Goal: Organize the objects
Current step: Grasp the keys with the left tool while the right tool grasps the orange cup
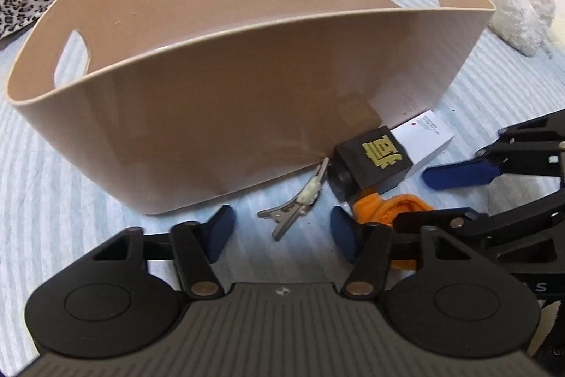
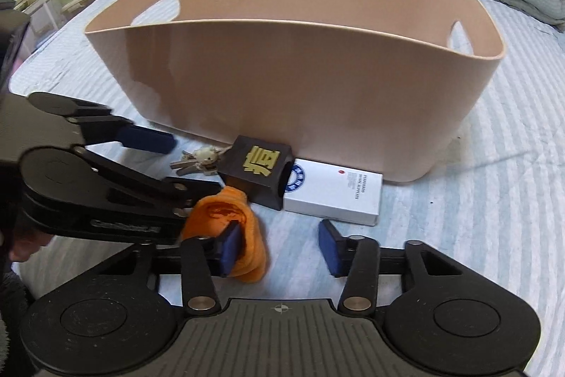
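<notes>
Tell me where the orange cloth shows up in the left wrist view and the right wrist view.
Left wrist view: the orange cloth lies low and right of centre, just below the black box.
Right wrist view: it lies left of centre, against the right gripper's left finger.
Shared landmark: the black box with the gold character, in front of the beige tub.
</notes>
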Motion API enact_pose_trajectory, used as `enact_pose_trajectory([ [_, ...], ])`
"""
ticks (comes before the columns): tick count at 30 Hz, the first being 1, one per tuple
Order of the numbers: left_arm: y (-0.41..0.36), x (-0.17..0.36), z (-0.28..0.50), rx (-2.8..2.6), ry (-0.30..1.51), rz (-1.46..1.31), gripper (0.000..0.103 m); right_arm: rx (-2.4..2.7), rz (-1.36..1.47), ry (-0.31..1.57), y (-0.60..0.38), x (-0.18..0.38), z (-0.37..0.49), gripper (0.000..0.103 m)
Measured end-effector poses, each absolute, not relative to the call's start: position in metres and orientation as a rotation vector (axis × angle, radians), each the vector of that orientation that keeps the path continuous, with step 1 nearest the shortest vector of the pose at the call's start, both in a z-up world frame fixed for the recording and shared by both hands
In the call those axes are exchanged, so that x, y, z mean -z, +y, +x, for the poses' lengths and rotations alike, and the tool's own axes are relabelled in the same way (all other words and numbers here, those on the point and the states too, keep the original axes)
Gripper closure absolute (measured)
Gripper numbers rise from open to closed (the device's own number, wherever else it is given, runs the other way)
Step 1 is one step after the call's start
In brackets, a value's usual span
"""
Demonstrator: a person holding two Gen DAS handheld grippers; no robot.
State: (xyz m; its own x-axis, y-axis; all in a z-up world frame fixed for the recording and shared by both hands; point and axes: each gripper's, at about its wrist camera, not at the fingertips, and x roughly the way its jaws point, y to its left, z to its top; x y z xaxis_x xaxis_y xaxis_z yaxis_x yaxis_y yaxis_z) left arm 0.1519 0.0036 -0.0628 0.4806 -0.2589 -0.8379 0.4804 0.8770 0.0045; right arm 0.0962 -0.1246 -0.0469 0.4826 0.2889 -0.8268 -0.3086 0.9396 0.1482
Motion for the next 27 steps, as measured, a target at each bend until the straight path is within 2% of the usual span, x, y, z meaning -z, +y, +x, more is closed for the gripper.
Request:
enact_pose_trajectory([
  [1, 0.005, 0.062, 0.153, 0.46, 0.977, 0.243, 0.06, -0.374, -0.018, 1.005, -0.124, 0.047, 0.096, 0.073],
  [3, 0.008, 0.061, 0.154, 0.452, 0.992, 0.228, 0.072, -0.399, 0.001, 1.012, -0.123, 0.047, 0.096, 0.088],
  [6, 0.012, 0.059, 0.155, 0.454, 1.011, 0.202, 0.075, -0.428, 0.015, 1.022, -0.121, 0.046, 0.094, 0.096],
  [9, 0.01, 0.057, 0.152, 0.455, 1.023, 0.202, 0.079, -0.435, 0.0, 1.014, -0.12, 0.044, 0.09, 0.098],
  [27, 0.012, 0.034, 0.124, 0.426, 0.996, 0.199, 0.081, -0.4, 0.02, 0.93, -0.148, 0.007, 0.075, 0.099],
])
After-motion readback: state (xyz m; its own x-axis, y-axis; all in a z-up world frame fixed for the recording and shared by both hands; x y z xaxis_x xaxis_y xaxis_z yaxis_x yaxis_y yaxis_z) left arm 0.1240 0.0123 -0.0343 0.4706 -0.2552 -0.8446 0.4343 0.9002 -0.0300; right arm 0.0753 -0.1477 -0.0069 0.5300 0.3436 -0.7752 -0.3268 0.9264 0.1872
